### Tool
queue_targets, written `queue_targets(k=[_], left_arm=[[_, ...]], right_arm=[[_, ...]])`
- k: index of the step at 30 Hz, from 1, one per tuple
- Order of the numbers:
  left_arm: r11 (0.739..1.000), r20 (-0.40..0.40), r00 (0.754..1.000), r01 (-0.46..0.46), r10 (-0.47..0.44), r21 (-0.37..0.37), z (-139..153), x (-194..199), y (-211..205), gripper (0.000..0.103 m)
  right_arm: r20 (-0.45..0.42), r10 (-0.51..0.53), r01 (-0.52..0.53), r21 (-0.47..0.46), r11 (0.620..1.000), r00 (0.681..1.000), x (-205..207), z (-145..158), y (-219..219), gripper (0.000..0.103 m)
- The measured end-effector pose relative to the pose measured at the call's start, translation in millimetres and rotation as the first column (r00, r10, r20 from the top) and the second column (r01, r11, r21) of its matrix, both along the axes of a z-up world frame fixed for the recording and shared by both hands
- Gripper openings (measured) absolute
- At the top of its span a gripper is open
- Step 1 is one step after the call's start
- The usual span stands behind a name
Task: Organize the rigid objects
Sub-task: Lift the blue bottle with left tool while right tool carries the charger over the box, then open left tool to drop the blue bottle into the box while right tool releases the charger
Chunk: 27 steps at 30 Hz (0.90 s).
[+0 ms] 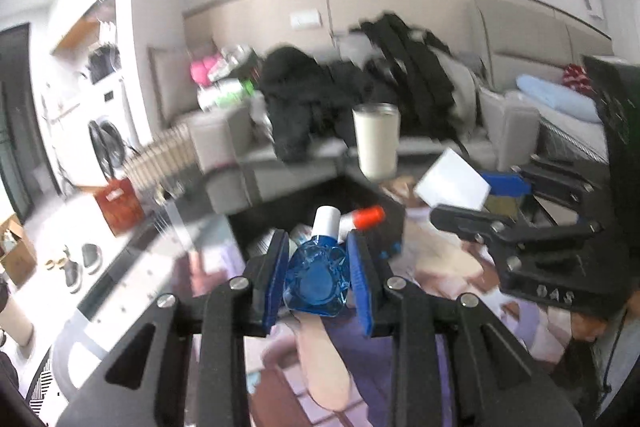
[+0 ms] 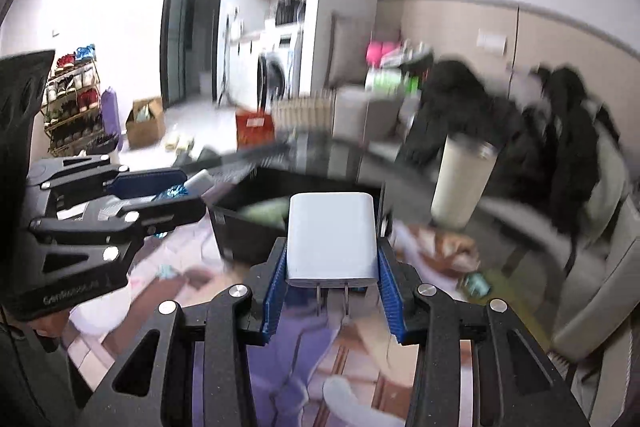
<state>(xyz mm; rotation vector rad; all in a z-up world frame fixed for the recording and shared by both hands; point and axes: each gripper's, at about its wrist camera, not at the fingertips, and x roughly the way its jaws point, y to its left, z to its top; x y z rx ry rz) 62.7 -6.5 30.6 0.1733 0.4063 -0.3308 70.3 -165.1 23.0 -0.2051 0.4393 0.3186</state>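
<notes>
My left gripper point(image 1: 318, 247) is shut on a blue faceted glass bottle with a white cap point(image 1: 316, 277), held just in front of a black bin point(image 1: 384, 203). The bin holds an orange-capped item point(image 1: 370, 217) and other small things. My right gripper point(image 2: 332, 259) is shut on a white plug-in charger point(image 2: 332, 239), prongs pointing back at the camera, near the same bin point(image 2: 236, 227). The charger also shows in the left wrist view point(image 1: 452, 183), and the left gripper shows in the right wrist view point(image 2: 182, 195). Both views are motion-blurred.
A cream tumbler point(image 1: 376, 139) stands behind the bin, also in the right wrist view point(image 2: 460, 183). The table carries a printed purple and pink mat point(image 2: 296, 347). Black clothes and bags point(image 1: 360, 83) are piled on a sofa behind. A washing machine point(image 1: 104, 143) stands far left.
</notes>
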Motion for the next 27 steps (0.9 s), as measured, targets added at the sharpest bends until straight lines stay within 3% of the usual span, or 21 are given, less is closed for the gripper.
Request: queue_targets(k=[7,12,27], left_arm=[[0.998,0.038,0.998,-0.046,0.048,-0.041,9.6,5.6,15.6,0.028],[0.994,0.024,0.998,-0.053,0.056,-0.093,18.8,19.3,19.7,0.028],[0.982,0.119,0.981,-0.138,0.154,-0.13,34.7,88.1,29.8,0.028]], right_arm=[[0.163,-0.009,0.006,0.023,1.0,0.987,-22.0,19.7,11.7,0.041],[0.173,-0.003,-0.003,0.03,1.0,0.985,-17.0,27.9,22.0,0.041],[0.305,-0.042,0.043,0.001,0.999,0.952,49.1,53.7,53.0,0.041]])
